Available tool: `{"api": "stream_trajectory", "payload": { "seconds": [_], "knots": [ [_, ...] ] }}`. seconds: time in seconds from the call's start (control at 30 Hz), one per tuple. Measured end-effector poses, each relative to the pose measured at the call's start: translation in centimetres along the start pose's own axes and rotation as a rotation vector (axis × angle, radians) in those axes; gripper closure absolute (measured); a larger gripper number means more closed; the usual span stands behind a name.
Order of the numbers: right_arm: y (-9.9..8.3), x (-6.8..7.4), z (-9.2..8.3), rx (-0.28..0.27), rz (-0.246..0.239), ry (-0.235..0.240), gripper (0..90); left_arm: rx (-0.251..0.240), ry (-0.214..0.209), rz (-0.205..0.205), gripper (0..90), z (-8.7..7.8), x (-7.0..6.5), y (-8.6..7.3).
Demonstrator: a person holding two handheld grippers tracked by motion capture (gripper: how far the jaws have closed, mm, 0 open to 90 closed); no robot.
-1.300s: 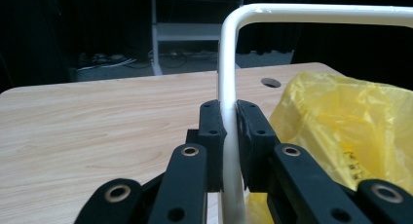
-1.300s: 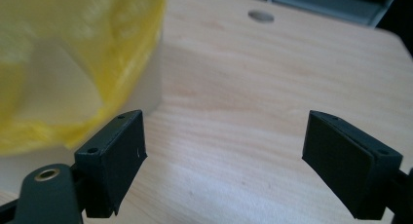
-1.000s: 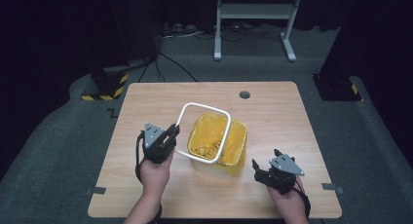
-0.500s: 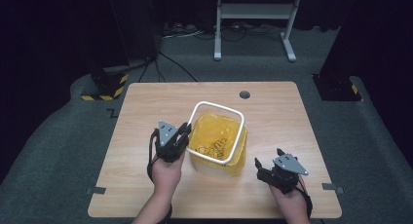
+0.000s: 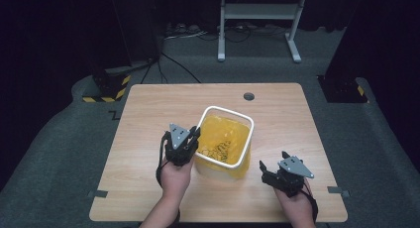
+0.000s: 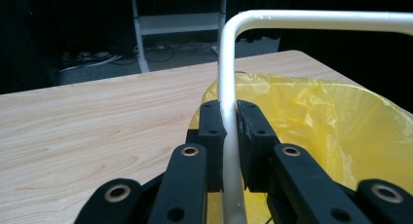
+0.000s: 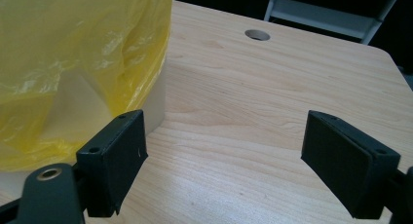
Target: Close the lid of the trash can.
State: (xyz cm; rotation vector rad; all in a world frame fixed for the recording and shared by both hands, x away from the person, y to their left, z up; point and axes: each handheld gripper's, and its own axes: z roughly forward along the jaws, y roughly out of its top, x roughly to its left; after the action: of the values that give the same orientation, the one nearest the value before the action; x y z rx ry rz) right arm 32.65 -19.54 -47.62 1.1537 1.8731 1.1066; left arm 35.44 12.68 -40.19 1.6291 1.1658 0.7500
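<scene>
The left tool (image 6: pixel 229 131) is pinching the white frame (image 6: pixel 311 17) over the yellow-lined bin (image 5: pixel 224 147); the right tool (image 7: pixel 224 158) is resting spread on the desk (image 5: pixel 148 119).

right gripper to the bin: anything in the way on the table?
Nothing visible. The right gripper sits open on bare table beside the bin, with only wood between them. The left gripper is shut on the white ring above the yellow bag.
</scene>
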Motion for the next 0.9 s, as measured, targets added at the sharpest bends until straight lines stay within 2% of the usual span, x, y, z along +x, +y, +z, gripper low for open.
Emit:
{"api": "stream_trajectory", "payload": {
  "seconds": [0.1, 0.27, 0.5, 0.77, 0.9],
  "knots": [
    [0.1, 0.0, -0.1, -0.006, 0.002, 0.0, 16.0, 0.003, 0.005, 0.002, 81.5, 0.0, -0.2, -0.1],
    [0.4, 0.1, -0.4, -0.026, -0.001, 0.002, 15.9, 0.008, 0.015, -0.023, 81.5, 0.3, -0.3, -0.1],
    [1.3, 0.5, -1.0, -0.068, 0.006, 0.018, 15.9, 0.02, 0.017, -0.013, 81.5, 0.7, -0.7, 0.0],
    [3.3, 1.4, -2.4, -0.157, 0.001, 0.048, 16.2, 0.024, 0.023, -0.005, 81.4, 0.6, -0.7, 0.0],
    [4.5, 1.7, -3.0, -0.205, -0.008, 0.043, 17.8, 0.024, 0.021, -0.004, 81.4, 0.6, -0.7, 0.0]
  ]
}}
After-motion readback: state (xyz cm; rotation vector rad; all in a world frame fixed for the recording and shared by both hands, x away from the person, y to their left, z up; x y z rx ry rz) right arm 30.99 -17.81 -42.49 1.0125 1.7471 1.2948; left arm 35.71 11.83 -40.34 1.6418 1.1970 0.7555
